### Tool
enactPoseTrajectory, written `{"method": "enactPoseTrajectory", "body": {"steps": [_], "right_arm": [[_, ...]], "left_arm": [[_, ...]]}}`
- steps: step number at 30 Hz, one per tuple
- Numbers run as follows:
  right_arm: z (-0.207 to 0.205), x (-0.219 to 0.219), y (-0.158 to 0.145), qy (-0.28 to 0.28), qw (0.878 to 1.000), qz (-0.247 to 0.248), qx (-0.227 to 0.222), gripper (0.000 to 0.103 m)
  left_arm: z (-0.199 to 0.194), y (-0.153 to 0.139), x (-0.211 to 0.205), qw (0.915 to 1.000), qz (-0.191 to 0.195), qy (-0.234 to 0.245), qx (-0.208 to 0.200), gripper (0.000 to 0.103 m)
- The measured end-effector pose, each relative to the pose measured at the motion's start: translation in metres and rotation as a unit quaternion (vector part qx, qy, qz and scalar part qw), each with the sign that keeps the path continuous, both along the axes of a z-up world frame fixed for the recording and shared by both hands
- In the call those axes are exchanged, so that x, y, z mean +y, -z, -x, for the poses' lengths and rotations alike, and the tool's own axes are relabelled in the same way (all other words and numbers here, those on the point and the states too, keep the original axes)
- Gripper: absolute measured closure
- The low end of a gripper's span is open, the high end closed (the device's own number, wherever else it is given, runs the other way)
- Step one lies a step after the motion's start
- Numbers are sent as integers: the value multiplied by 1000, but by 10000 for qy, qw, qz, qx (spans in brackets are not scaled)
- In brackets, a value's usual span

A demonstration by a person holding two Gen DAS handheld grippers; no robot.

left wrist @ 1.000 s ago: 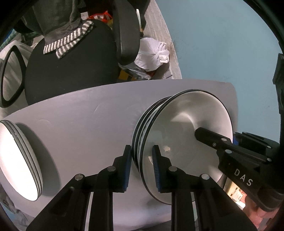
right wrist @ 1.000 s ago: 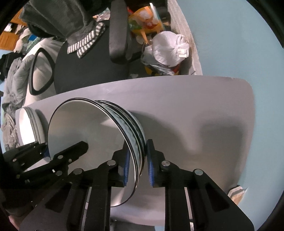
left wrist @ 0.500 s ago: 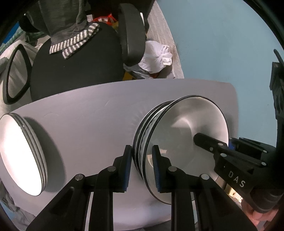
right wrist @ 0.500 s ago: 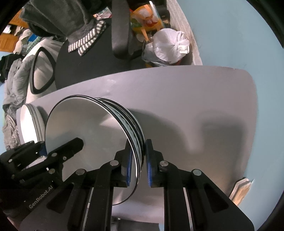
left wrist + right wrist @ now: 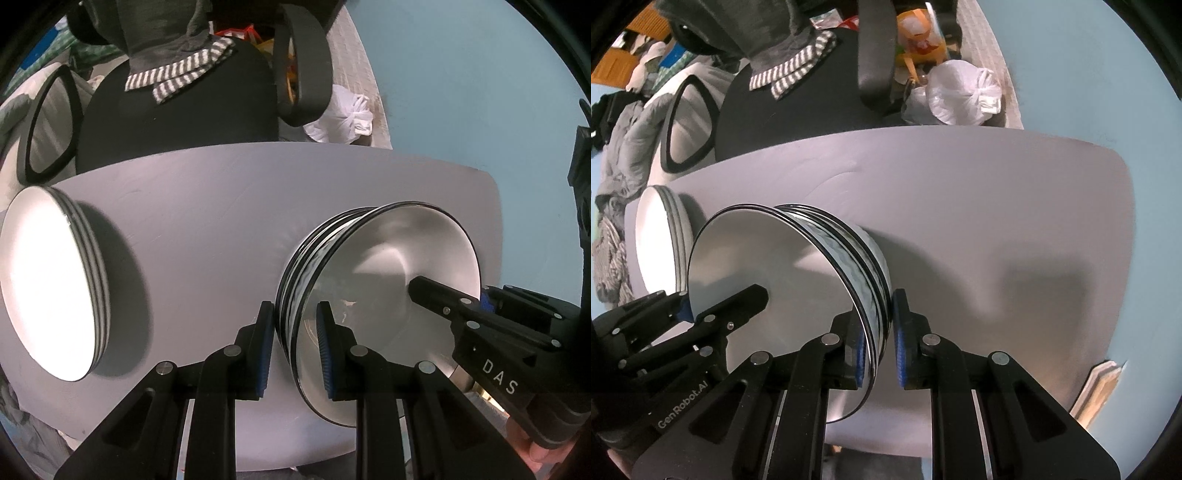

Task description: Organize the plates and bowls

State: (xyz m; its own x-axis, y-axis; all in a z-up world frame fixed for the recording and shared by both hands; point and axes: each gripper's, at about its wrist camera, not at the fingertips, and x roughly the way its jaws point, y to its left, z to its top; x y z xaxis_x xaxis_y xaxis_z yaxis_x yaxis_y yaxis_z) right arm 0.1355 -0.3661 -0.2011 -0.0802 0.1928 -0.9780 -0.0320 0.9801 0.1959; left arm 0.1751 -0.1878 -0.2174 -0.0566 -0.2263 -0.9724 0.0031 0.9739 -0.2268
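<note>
1. Your left hand-held gripper (image 5: 295, 347) is clenched on the near rim of the stack of bowls (image 5: 384, 280): one blue-padded finger sits outside the stack, the other inside the top bowl.
2. Your right hand-held gripper (image 5: 879, 350) grasps the opposite rim of the same stack of bowls (image 5: 798, 280) the same way, one finger inside the top bowl and one against the outer wall.
3. The bowls are white with dark rims, nested one in another. The stack sits between your two hand-held grippers over the grey bench (image 5: 221, 206); whether its base touches the bench cannot be told from either view.
4. In the left wrist view the right hand-held gripper (image 5: 480, 306) reaches in from the right, with one finger lying across the bowl's inner surface.
5. In the right wrist view the left hand-held gripper (image 5: 687, 310) comes in from the left.
6. A stack of plates (image 5: 48, 291), white with dark rims, rests on the bench well to the left of your left hand-held gripper, apart from the bowls.
7. Beyond the bench's far edge stands a black office chair (image 5: 177, 114) with a striped cloth (image 5: 181, 74) draped on it, and a white plastic bag (image 5: 960, 92) lies to its right.
</note>
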Motion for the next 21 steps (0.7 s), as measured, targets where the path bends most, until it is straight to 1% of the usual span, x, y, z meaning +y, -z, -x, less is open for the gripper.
{"method": "enactPoseTrajectory", "body": {"steps": [8, 21], "right_arm": [[4, 25, -8, -205, 9997, -3, -91, 90], [7, 83, -32, -579, 9978, 7, -325, 90]], "left_arm": [[13, -6, 27, 9997, 34, -231, -24, 81], [30, -34, 84, 9975, 5, -651, -284, 81]]}}
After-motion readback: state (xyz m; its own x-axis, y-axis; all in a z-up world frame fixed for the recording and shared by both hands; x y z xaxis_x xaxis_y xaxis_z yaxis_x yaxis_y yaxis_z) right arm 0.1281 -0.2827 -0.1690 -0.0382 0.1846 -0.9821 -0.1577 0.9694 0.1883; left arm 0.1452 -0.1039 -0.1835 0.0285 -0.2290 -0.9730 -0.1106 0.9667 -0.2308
